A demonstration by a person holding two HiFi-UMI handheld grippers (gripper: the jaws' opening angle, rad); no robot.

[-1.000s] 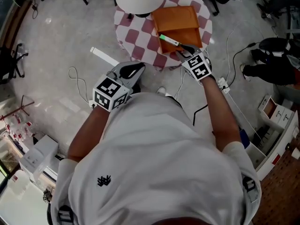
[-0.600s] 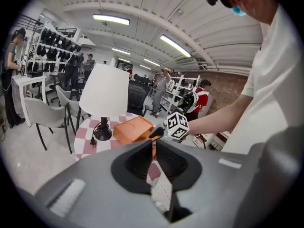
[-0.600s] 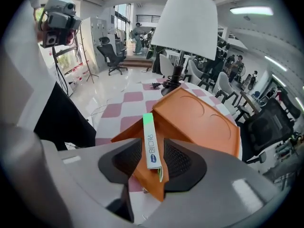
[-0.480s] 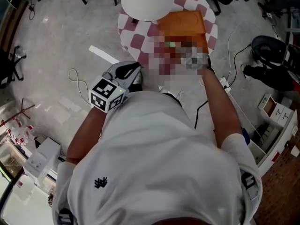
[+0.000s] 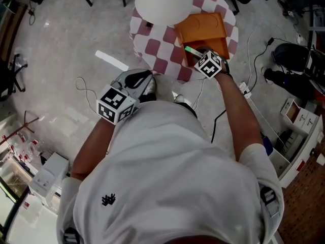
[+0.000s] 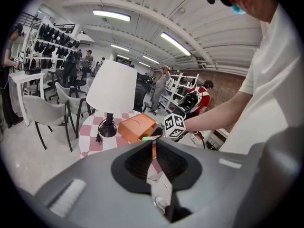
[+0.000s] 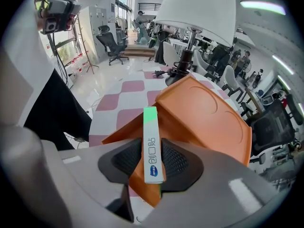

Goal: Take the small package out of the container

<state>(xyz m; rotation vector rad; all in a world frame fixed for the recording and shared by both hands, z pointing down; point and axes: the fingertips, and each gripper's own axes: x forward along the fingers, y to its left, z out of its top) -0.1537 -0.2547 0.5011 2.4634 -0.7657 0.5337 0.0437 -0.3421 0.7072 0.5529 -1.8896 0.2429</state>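
The round table (image 5: 152, 43), under a red-and-white checked cloth, carries a white-shaded lamp (image 5: 163, 1) at its far edge. The orange container (image 5: 203, 27) sits by the near right edge, open towards the person. The left gripper (image 6: 155, 146) hangs off the near left edge over the floor, jaws together and empty. The right gripper (image 7: 152, 150) stands spread wide around the small package (image 7: 150, 127), its pads just beside the long sides. The package leans on the container's open side, green end away. Its white face shows grey lettering I cannot read and a blue oval logo.
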